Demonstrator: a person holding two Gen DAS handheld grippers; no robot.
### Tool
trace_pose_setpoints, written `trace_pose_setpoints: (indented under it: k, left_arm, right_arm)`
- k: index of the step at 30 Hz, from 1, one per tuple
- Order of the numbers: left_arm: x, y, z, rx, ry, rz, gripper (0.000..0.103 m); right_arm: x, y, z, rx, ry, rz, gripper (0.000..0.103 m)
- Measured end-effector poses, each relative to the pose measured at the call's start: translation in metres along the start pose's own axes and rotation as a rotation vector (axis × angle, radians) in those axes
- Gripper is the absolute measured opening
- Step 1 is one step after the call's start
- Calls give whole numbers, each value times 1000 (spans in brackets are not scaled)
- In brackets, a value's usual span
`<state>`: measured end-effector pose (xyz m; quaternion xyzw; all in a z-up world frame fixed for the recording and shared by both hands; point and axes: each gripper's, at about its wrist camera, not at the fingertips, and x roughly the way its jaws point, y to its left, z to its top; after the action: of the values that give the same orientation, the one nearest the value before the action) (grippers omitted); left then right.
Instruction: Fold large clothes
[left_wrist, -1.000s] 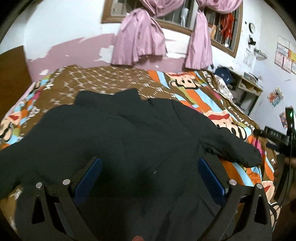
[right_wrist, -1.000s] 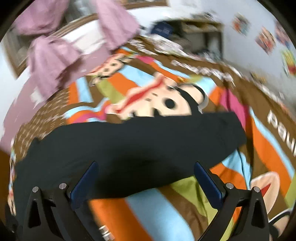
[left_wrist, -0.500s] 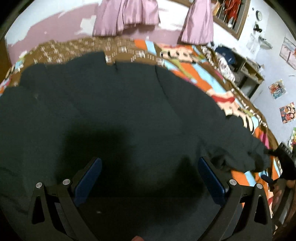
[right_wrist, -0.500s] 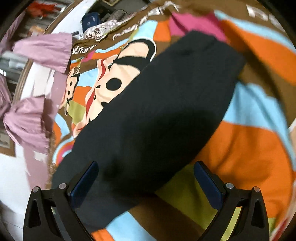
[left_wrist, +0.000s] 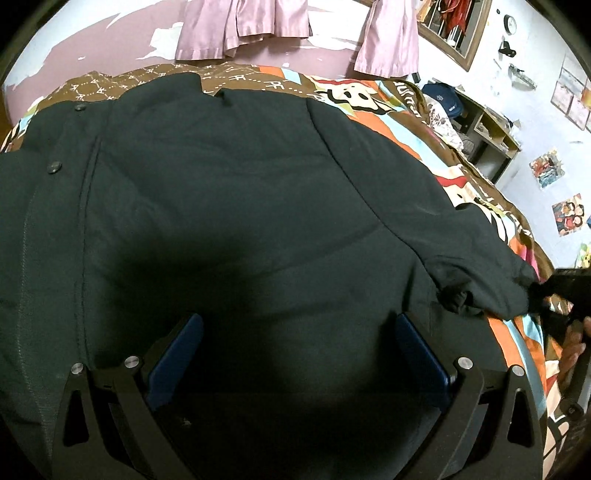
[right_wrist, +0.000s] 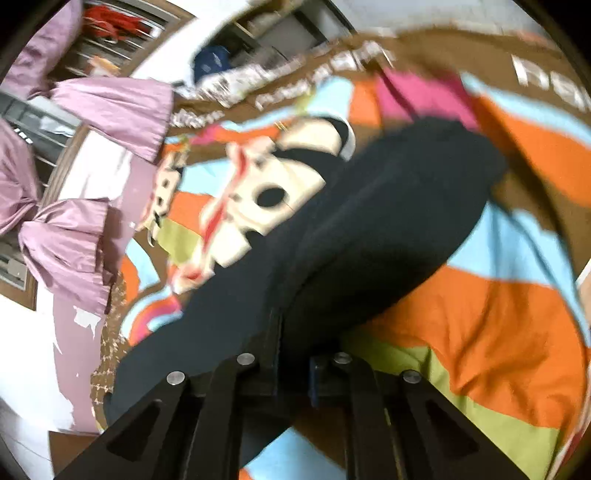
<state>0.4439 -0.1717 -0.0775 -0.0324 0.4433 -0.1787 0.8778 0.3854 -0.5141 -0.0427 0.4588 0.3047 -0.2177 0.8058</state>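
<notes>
On the bed, a black jacket is lying spread out, with one set of tongs already gripping its sleeve.

Across the cartoon-print bedspread (left_wrist: 373, 107) the black jacket (left_wrist: 229, 206) is lying flat, snap buttons (left_wrist: 54, 167) showing along its left edge. Left tongs (left_wrist: 299, 354) are hovering wide apart just over the jacket's body, gripping nothing. Right tongs (right_wrist: 293, 373) are squeezing narrow on the sleeve (right_wrist: 388, 229), which is stretching away over the orange and blue stripes. Pink curtains (left_wrist: 243, 26) are hanging behind the bed.
</notes>
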Motion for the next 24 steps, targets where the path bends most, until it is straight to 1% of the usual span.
trace_pose_setpoints:
  k: [2, 3, 4, 6, 7, 8, 10, 11, 12, 15, 18, 20, 22, 24]
  left_arm:
    - [1, -2, 1, 0, -2, -3, 101]
    - [-3, 0, 1, 0, -9, -18, 101]
    - [-9, 4, 0, -8, -23, -57, 101]
    - [-22, 15, 3, -42, -40, -153, 101]
    - [-32, 26, 3, -65, -47, -175, 101]
    - [-39, 35, 4, -84, -50, -176, 101]
    - [-57, 57, 7, -116, -58, -169, 101]
    - [-68, 69, 8, -132, -67, -160, 101]
    - [-78, 80, 8, -144, -78, -153, 101]
    - [-114, 114, 12, -190, -113, -143, 101]
    - [-146, 143, 6, -244, -153, -153, 101]
    - [-166, 161, 3, -283, -169, -163, 101]
    - [-186, 178, -4, -320, -185, -178, 101]
    - [-202, 191, -7, -338, -189, -183, 101]
  right_arm:
    - [-16, 31, 0, -106, -83, -28, 9]
    - [-24, 49, -3, -170, -129, -32, 8]
    - [-36, 72, -9, -258, -190, -29, 8]
    - [-51, 106, -24, -393, -271, -10, 8]
    - [-59, 125, -34, -464, -305, 8, 8]
    - [-66, 144, -48, -538, -332, 31, 8]
    - [-72, 177, -76, -683, -355, 71, 8]
    - [-72, 189, -88, -740, -361, 83, 8]
    - [-73, 205, -110, -835, -366, 101, 8]
    - [-73, 235, -168, -1076, -385, 134, 8]
    - [-68, 251, -246, -1392, -395, 157, 8]
    - [-59, 249, -292, -1588, -351, 170, 8]
    - [-47, 244, -329, -1741, -279, 163, 8]
    - [-35, 231, -359, -1864, -191, 154, 8]
